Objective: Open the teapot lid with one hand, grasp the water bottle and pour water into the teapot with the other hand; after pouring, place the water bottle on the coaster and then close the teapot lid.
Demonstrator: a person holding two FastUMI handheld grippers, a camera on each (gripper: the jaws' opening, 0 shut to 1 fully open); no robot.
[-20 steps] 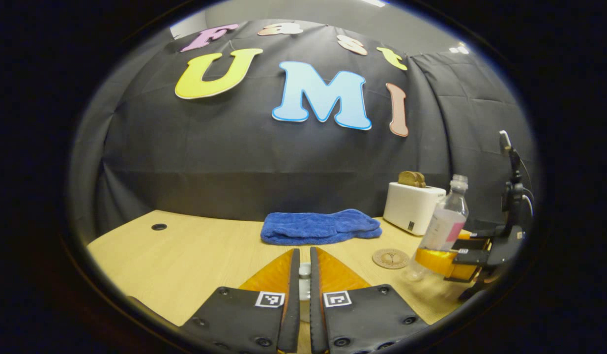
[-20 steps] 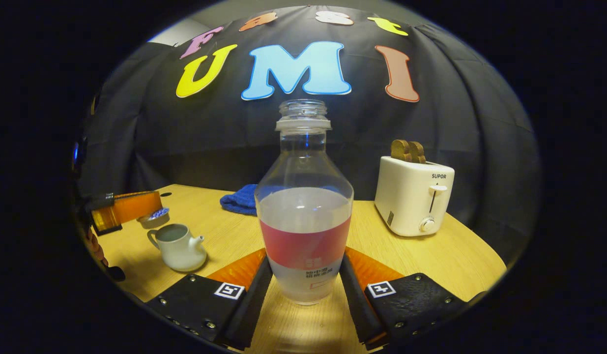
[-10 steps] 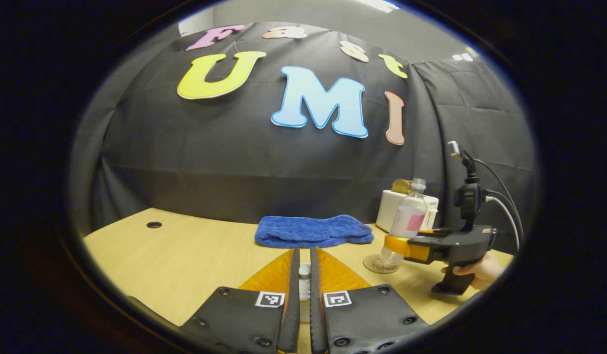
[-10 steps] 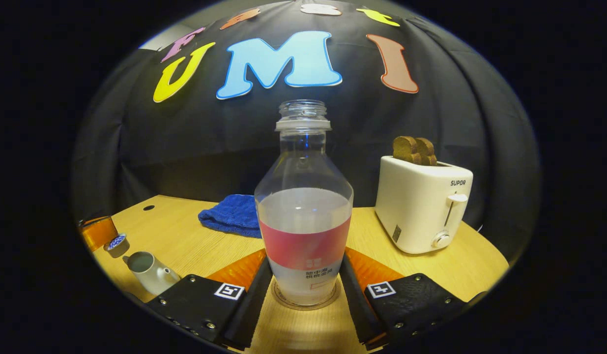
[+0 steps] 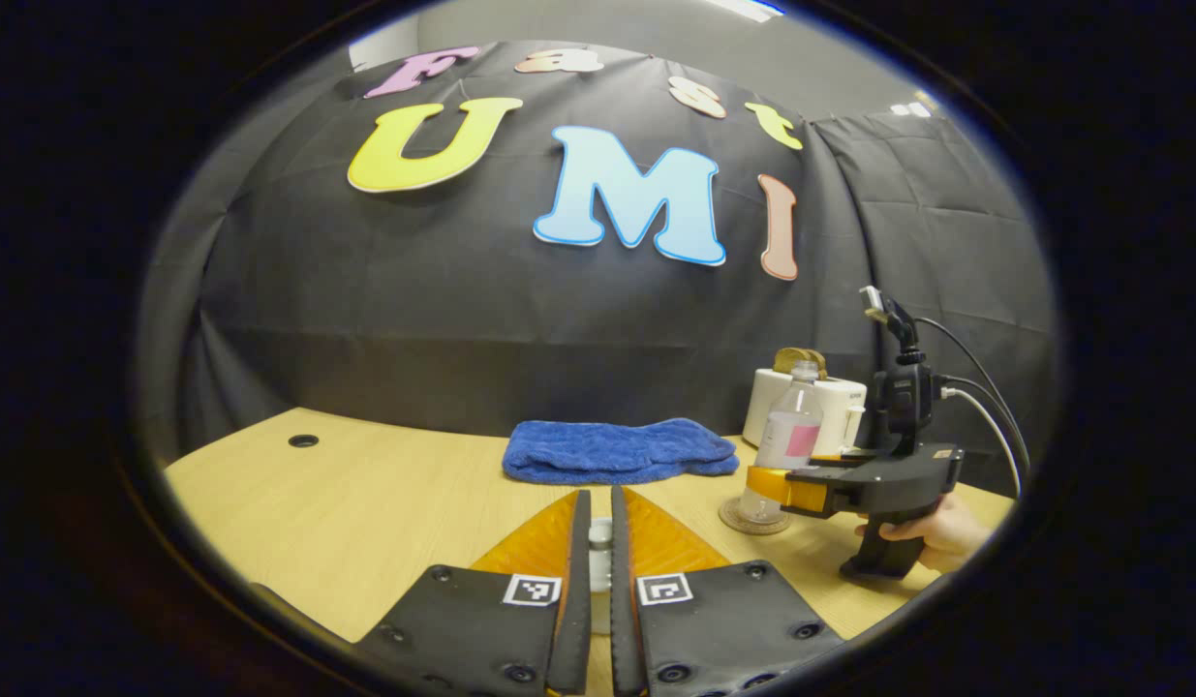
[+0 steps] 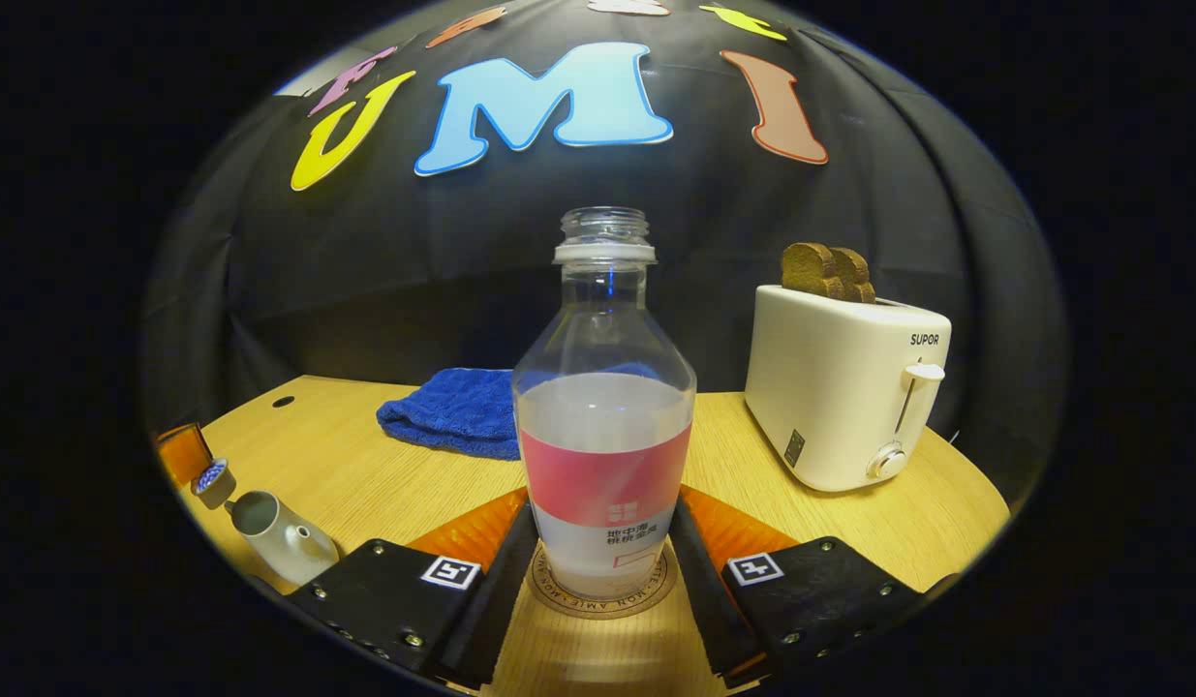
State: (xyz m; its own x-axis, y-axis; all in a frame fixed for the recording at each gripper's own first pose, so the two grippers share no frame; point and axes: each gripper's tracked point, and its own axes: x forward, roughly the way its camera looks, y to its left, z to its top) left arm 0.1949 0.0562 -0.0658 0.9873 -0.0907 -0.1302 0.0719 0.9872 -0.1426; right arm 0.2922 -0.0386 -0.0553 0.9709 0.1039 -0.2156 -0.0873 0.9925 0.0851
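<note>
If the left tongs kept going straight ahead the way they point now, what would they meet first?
Most likely the folded blue terry towel lying on the wooden table, directly ahead of the left tongs, which pinch a small white lid knob. Depth is unclear; if they pass above it, the black cloth wall comes next.

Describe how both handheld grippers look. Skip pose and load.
Left gripper: two flat black plates with screws, each bearing a square black-and-white marker tag, and jaws that taper forward. Right gripper: the same plates and tags. In the left gripper view its black body has a pistol-style handle, an upright mast carrying a small device, and looping cables.
</note>
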